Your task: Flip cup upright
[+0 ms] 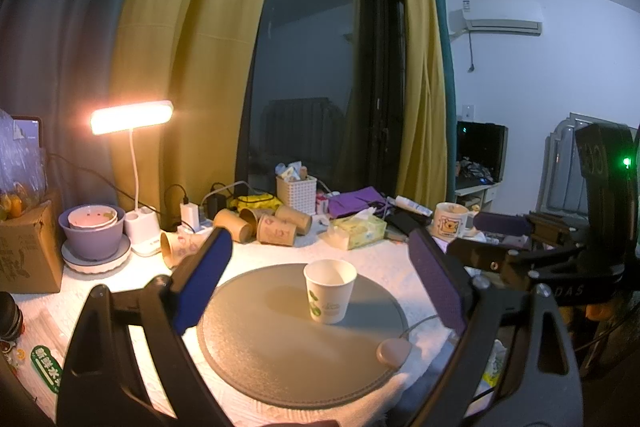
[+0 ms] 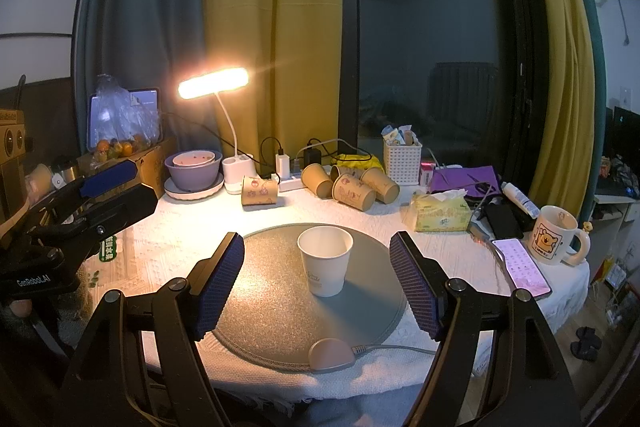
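A white paper cup (image 1: 330, 291) with a green print stands upright, mouth up, on the round grey mat (image 1: 280, 359). It also shows in the right wrist view (image 2: 325, 259), on the same mat (image 2: 272, 307). My left gripper (image 1: 320, 279) is open and empty, with the cup a little beyond its blue pads. My right gripper (image 2: 316, 279) is open and empty, its pads wide on either side of the cup without touching it. The right gripper's body appears at the right of the left wrist view (image 1: 560, 251); the left gripper's appears at the left of the right wrist view (image 2: 80, 203).
Several brown paper cups (image 2: 352, 187) lie on their sides at the back. A lit desk lamp (image 2: 216, 83), stacked bowls (image 2: 194, 169), a tissue pack (image 2: 440, 211), a white basket (image 2: 402, 163), a bear mug (image 2: 554, 235) and a phone (image 2: 520, 267) ring the mat. A pink puck with a cable (image 2: 332, 355) sits on the mat's near edge.
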A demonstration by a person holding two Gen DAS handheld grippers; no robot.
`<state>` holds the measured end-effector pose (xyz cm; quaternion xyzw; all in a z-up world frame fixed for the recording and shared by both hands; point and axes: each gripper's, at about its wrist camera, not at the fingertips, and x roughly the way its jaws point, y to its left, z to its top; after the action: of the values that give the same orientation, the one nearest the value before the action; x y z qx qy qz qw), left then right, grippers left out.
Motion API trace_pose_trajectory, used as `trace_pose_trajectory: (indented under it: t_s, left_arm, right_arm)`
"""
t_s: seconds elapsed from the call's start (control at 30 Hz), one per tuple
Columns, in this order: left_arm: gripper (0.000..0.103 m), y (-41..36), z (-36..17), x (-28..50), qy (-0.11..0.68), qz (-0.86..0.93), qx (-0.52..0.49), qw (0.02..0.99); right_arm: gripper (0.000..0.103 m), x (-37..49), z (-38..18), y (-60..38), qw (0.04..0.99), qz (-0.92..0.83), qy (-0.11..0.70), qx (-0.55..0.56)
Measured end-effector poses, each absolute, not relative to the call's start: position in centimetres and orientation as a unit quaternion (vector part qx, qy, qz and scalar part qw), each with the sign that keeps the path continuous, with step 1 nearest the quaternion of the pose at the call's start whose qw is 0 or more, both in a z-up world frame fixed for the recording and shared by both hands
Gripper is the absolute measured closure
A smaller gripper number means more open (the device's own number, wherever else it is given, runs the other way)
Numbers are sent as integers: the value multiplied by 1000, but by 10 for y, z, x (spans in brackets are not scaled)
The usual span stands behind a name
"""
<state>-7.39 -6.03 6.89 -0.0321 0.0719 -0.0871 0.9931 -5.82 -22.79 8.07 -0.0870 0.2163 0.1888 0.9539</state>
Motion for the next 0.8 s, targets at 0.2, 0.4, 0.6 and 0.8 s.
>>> trace_pose_trajectory:
  t_s: [0.2, 0.4, 0.6, 0.8]
  left_arm:
    - [12, -60, 69, -74, 72, -87, -32, 993]
    - [12, -60, 70, -74, 72, -87, -32, 993]
    - [12, -60, 70, -73, 73, -87, -33, 993]
    - [12, -60, 70, -73, 73, -87, -33, 993]
  right_arm:
    - [25, -58, 81, -228, 954, 189, 217, -87]
    - [25, -58, 81, -228, 954, 189, 217, -87]
    - [25, -57, 80, -227, 954, 189, 217, -86]
    - [25, -57, 79, -228, 954, 189, 218, -87]
